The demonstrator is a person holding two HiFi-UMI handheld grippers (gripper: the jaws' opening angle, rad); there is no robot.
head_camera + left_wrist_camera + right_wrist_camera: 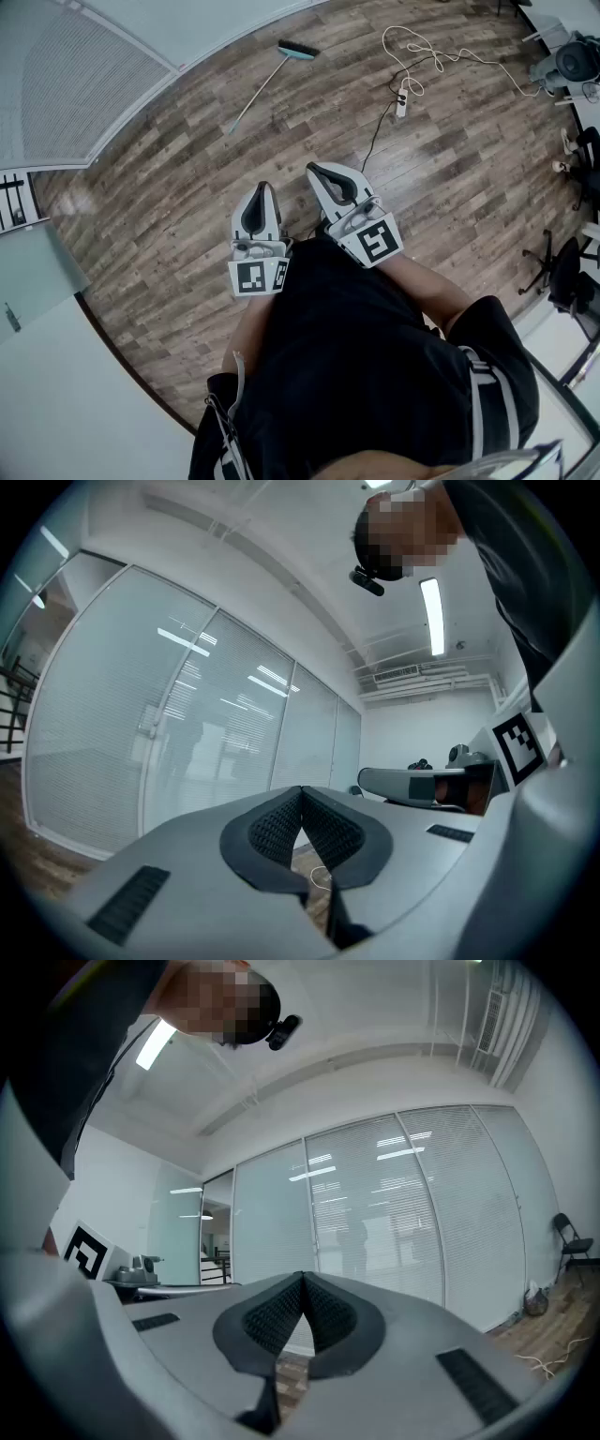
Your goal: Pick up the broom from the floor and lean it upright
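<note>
Ahead, broom (262,84) on floor (450,178) (untouched)

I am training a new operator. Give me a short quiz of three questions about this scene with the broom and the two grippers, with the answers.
1. True or false: the broom already stands upright.
2. What is between the jaws of the left gripper and the right gripper? A) nothing, both are shut; B) the broom handle; C) a cloth.
3. Fill in: in the head view, the white cable lies on the wooden floor to the ___ of the broom.
Key: 1 false, it lies flat on the floor; 2 A; 3 right.
</note>
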